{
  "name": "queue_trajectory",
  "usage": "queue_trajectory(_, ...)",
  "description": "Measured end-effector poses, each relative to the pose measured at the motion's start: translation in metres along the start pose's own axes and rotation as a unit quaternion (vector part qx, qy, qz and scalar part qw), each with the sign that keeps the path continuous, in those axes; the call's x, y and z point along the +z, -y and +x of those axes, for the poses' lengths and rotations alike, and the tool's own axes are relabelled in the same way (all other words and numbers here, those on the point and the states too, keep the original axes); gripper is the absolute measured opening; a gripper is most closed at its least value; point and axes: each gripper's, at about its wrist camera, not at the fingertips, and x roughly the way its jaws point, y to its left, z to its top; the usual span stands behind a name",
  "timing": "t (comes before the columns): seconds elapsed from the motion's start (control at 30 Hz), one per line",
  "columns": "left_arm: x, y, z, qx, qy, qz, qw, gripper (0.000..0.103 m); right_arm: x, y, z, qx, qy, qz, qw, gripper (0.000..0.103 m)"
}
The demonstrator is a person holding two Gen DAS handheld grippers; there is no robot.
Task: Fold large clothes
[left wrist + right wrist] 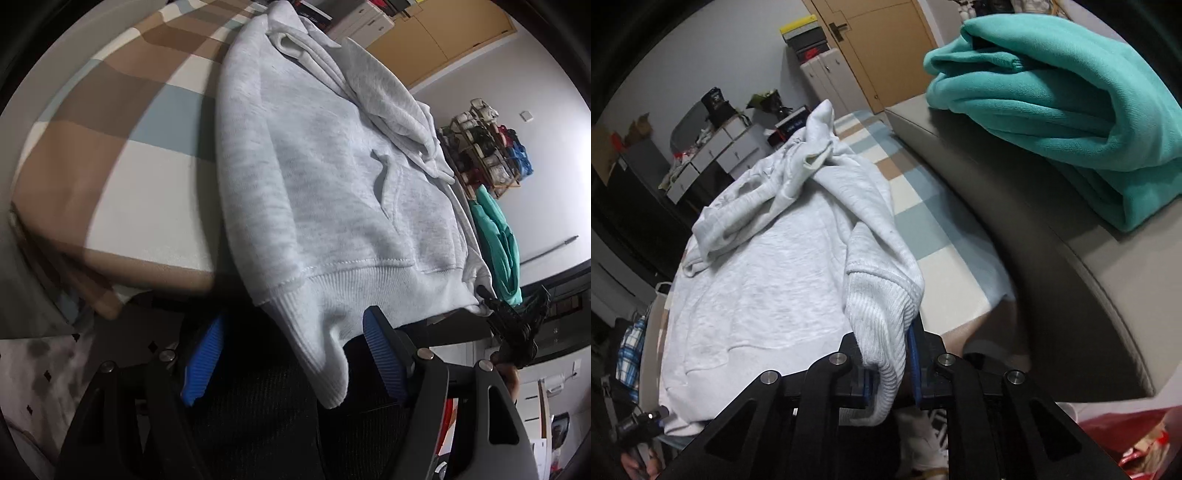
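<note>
Ribbed cuff of one pale grey fleece hoodie (798, 258) sits pinched between the blue pads of the right gripper (890, 380), whose jaws stand nearly closed on it. Left gripper (291, 354) stands wide apart, its two blue ribbed pads either side of the hoodie's drooping ribbed hem corner; pads not pressing the cloth. Hoodie lies spread on one bed with a brown, cream and pale blue checked cover (122, 122), hem overhanging the near edge. One folded teal garment (1052, 110) rests on a grey padded ledge (1034, 229) beside the bed. One wooden rack (484, 147) against the wall holds shoes; count not determinable.
</note>
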Motion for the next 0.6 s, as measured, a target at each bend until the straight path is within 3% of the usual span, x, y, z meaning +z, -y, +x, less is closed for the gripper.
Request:
queue_trajectory(0.13, -0.002, -0.004, 0.009, -0.048, -0.015, -0.022, 0.9985, 0.071, 0.0, -0.003, -0.005, 0.011, 0.006, -0.005, 1.0, 0.02)
queue_trajectory(0.23, -0.005, -0.005, 0.015, -0.082, -0.007, -0.04, 0.9958, 0.068, -0.003, 0.001, -0.01, 0.044, 0.013, 0.019, 0.999, 0.034)
queue_trajectory(0.3, -0.008, 0.001, 0.012, -0.075, 0.011, -0.029, 0.9967, 0.04, -0.005, 0.003, -0.013, 0.063, 0.026, 0.03, 0.997, 0.054)
queue_trajectory(0.33, -0.008, 0.003, 0.012, -0.079, 0.008, -0.026, 0.9965, 0.019, -0.006, 0.003, -0.015, 0.08, 0.033, 0.034, 0.996, 0.057)
queue_trajectory(0.43, -0.008, 0.002, 0.008, -0.097, 0.011, -0.031, 0.9947, 0.009, -0.007, -0.001, -0.015, 0.121, 0.038, 0.03, 0.991, 0.068)
queue_trajectory(0.5, -0.008, -0.001, 0.004, -0.098, 0.014, -0.037, 0.9944, 0.006, -0.004, -0.005, -0.011, 0.127, 0.039, 0.025, 0.991, 0.084)
queue_trajectory(0.6, -0.008, -0.001, -0.001, -0.079, 0.016, -0.031, 0.9962, 0.004, 0.001, -0.01, -0.001, 0.093, 0.044, 0.016, 0.995, 0.085)
